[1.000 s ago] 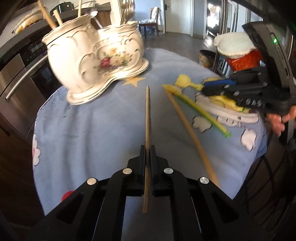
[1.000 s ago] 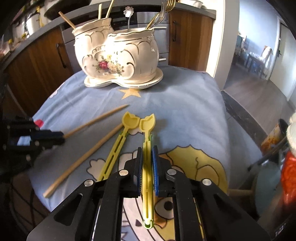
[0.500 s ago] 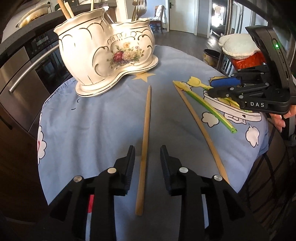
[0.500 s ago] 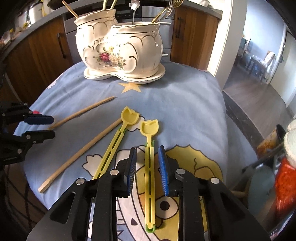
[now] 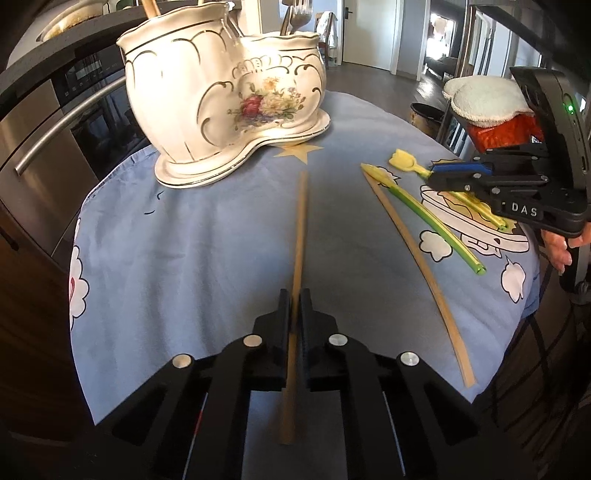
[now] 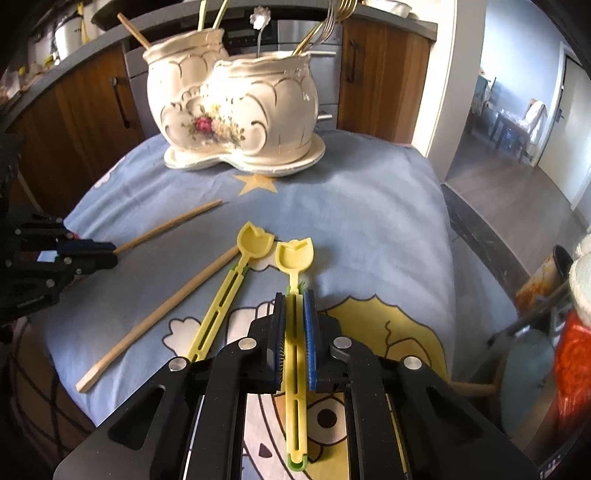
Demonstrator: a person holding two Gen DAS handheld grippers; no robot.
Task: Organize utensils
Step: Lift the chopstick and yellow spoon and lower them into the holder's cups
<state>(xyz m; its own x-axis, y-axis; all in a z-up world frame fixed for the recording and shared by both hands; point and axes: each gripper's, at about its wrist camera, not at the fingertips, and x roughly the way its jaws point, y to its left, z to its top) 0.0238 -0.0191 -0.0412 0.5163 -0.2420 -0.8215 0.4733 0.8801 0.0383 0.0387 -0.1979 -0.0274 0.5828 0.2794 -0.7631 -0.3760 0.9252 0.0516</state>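
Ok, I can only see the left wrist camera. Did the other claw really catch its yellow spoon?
Observer: Yes. The right claw is shut on the yellow spoon, with a blue pad on each side of the handle.
Child: Is the other spoon stuck to it?
Observer: No. The second spoon lies apart on the cloth, to the left of the held one.
Child: Anything funny in the pots?
Observer: A flower-topped handle sticks up from the white pots.
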